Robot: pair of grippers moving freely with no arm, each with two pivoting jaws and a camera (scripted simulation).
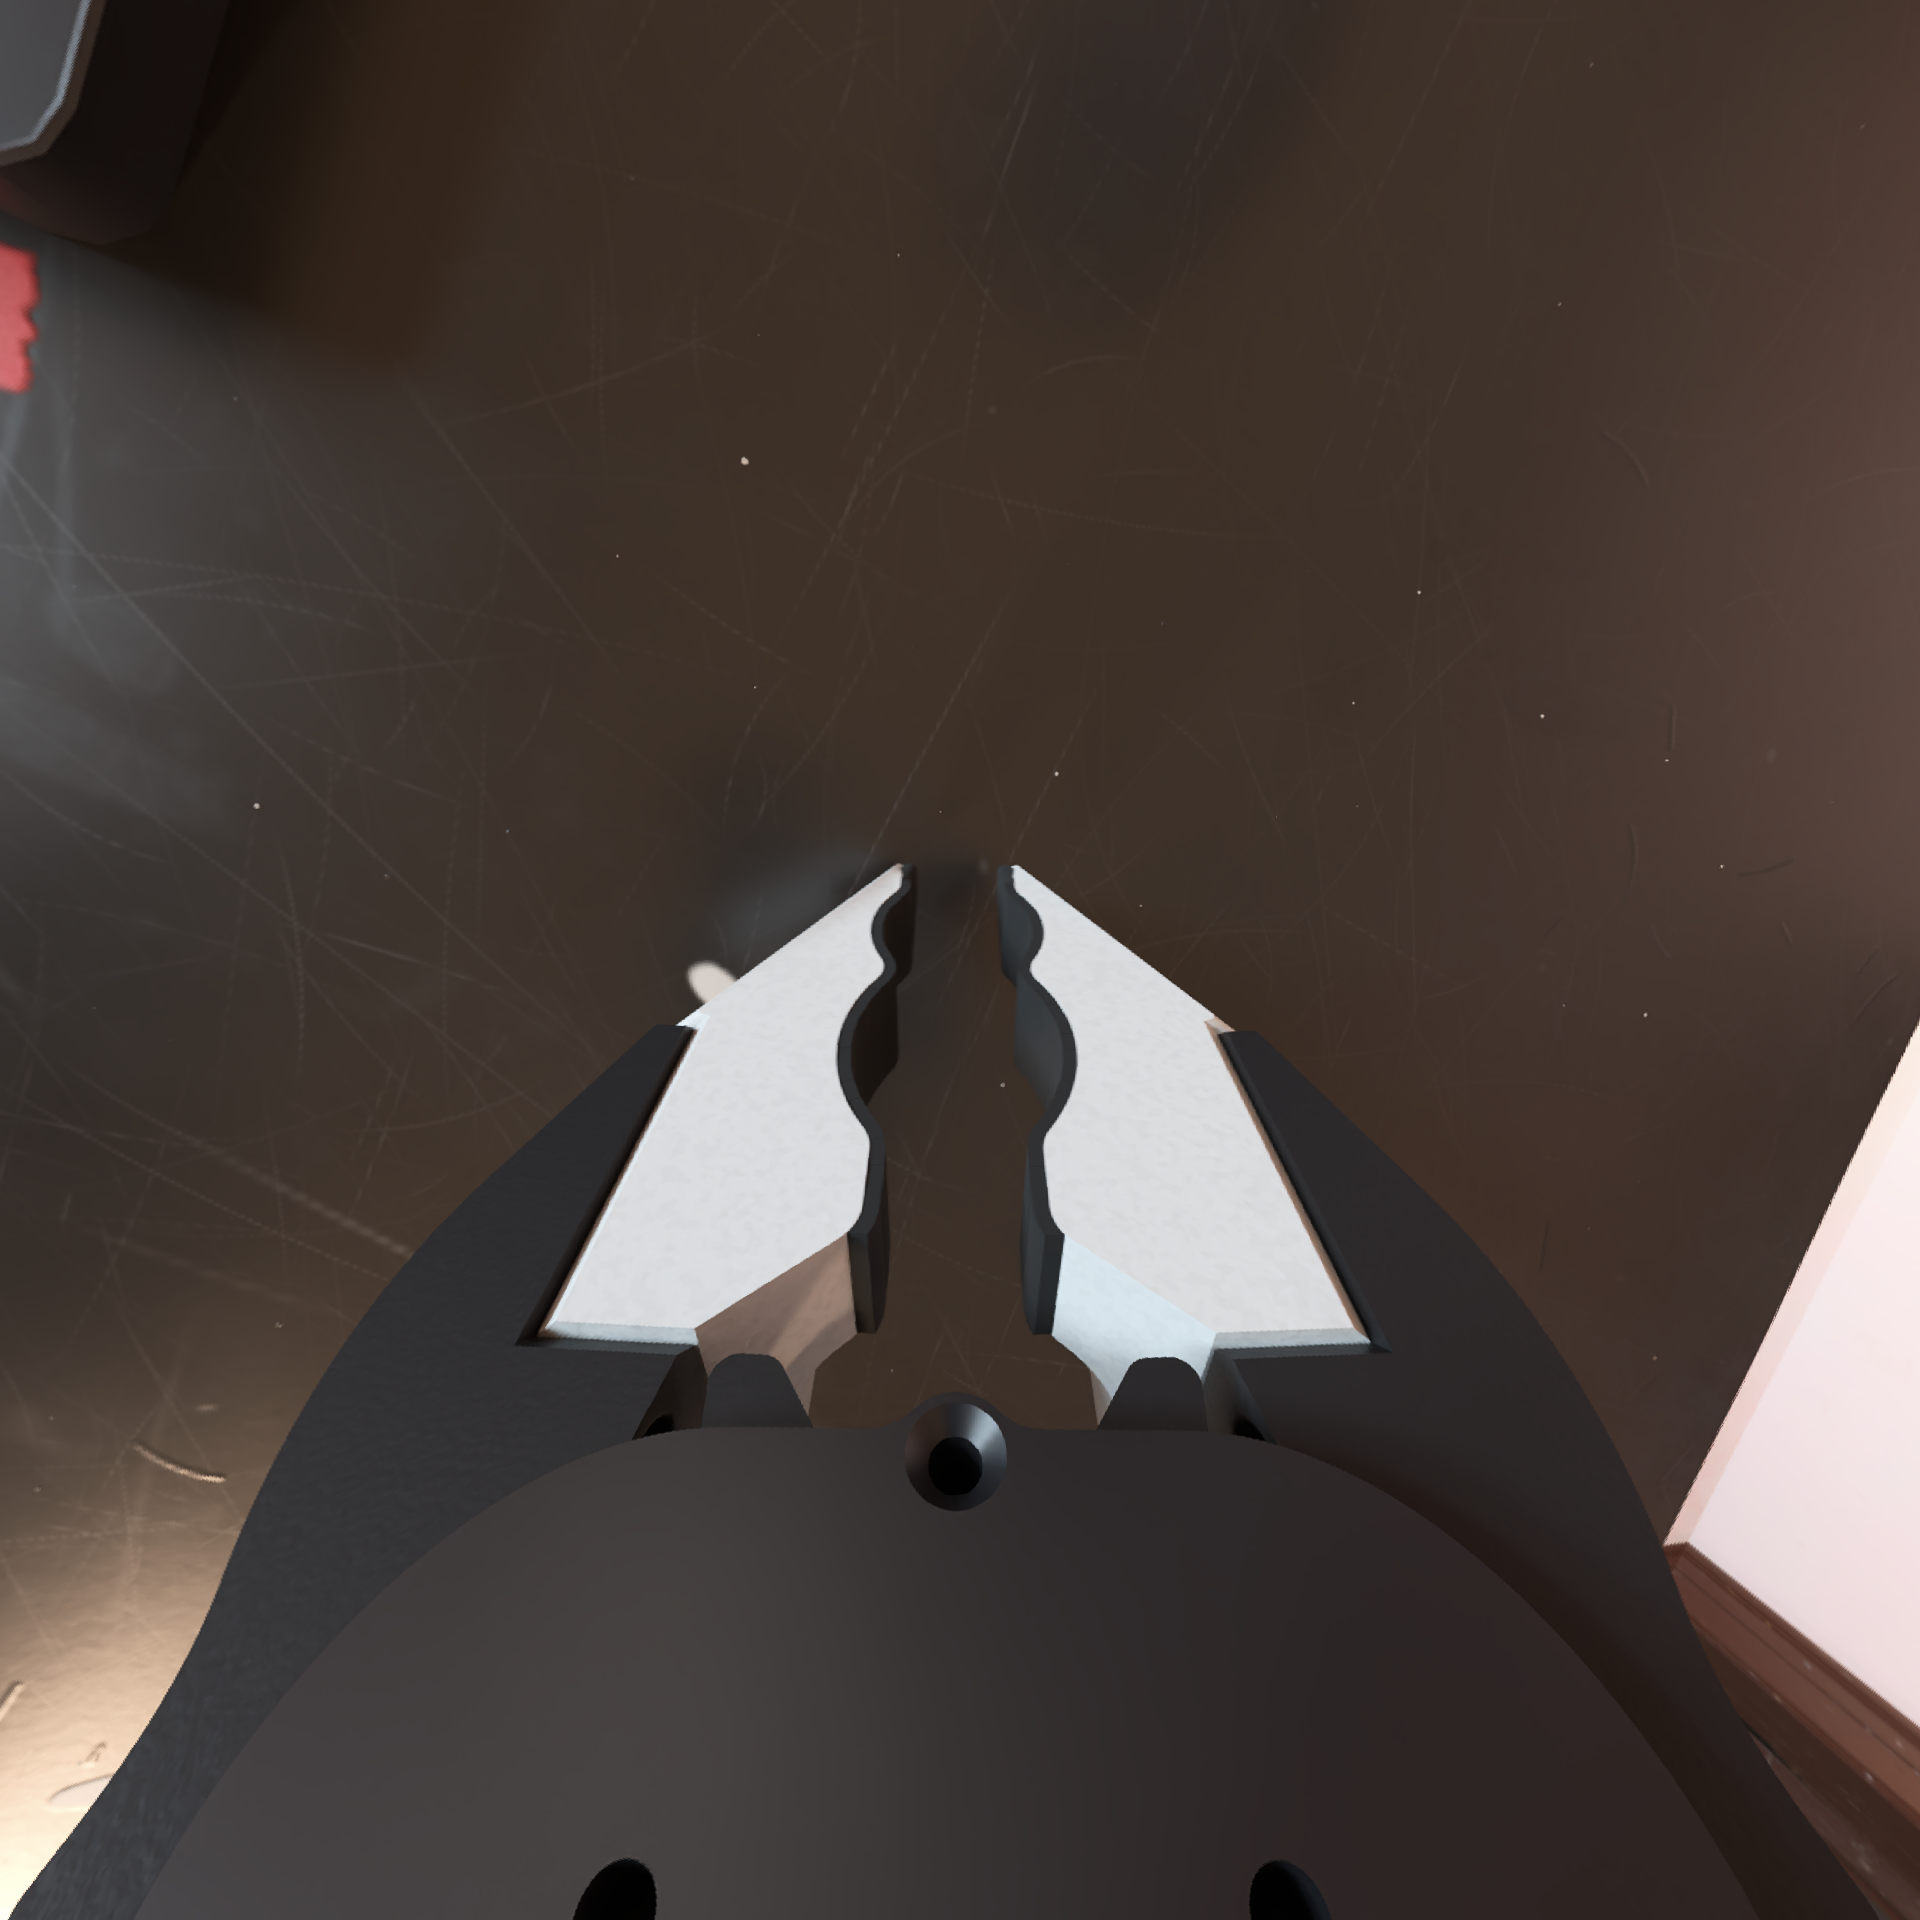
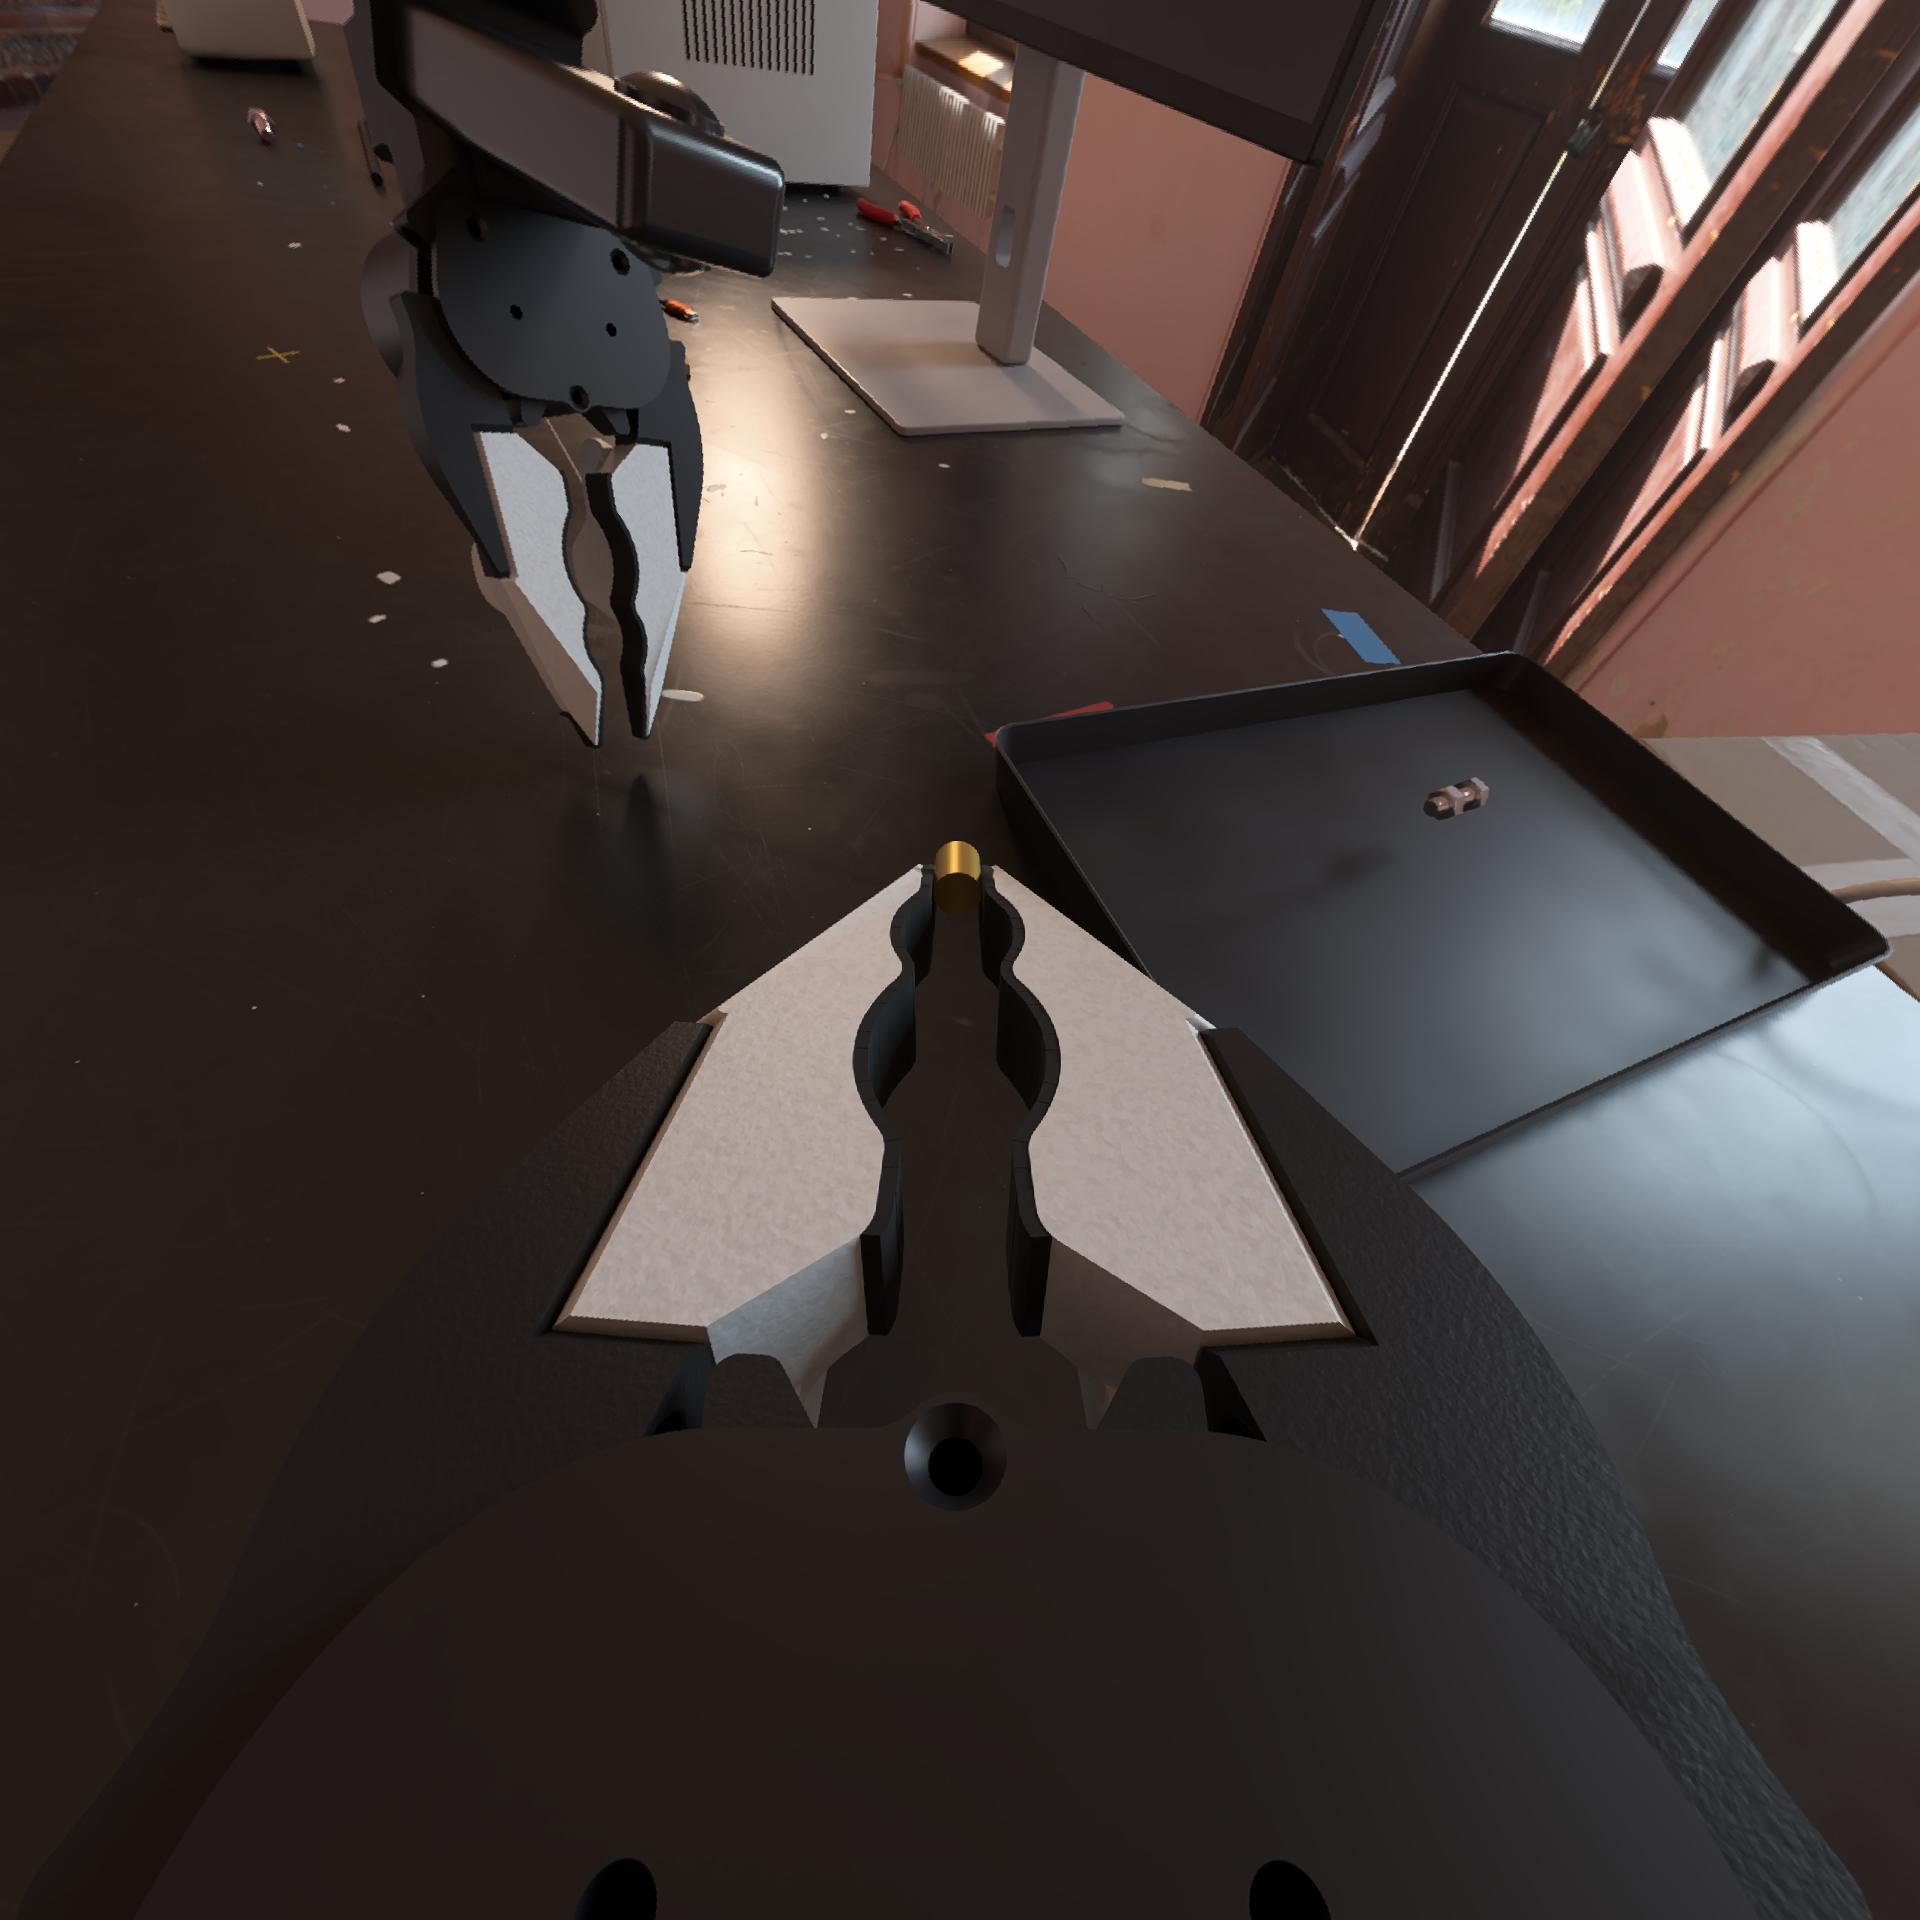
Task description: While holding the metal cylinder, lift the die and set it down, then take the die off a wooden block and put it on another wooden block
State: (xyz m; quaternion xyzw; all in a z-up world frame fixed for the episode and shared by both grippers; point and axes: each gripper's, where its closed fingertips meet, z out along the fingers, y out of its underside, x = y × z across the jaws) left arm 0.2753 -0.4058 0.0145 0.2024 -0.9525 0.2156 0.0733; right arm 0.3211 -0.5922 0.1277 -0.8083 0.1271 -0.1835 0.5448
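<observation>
My right gripper [image 2: 956, 883] is shut on a small brass-coloured metal cylinder [image 2: 956, 891], pinched upright at its fingertips just above the dark table. My left gripper [image 1: 956, 878] points down at bare table, its fingers a narrow gap apart with nothing between them. It also shows in the right wrist view [image 2: 618, 736], hovering above the table to the left and beyond the cylinder. A tiny cluster of brown pieces with a pale piece [image 2: 1458, 798] lies in a black tray [image 2: 1455, 987] to the right; it is too small to tell die from blocks.
A monitor's grey stand and base [image 2: 935, 364] sit at the back of the table, with a red-handled tool [image 2: 894, 213] behind. Blue tape [image 2: 1361, 634] lies beyond the tray. The table's edge, with wall and baseboard [image 1: 1818, 1299], shows at the right of the left wrist view.
</observation>
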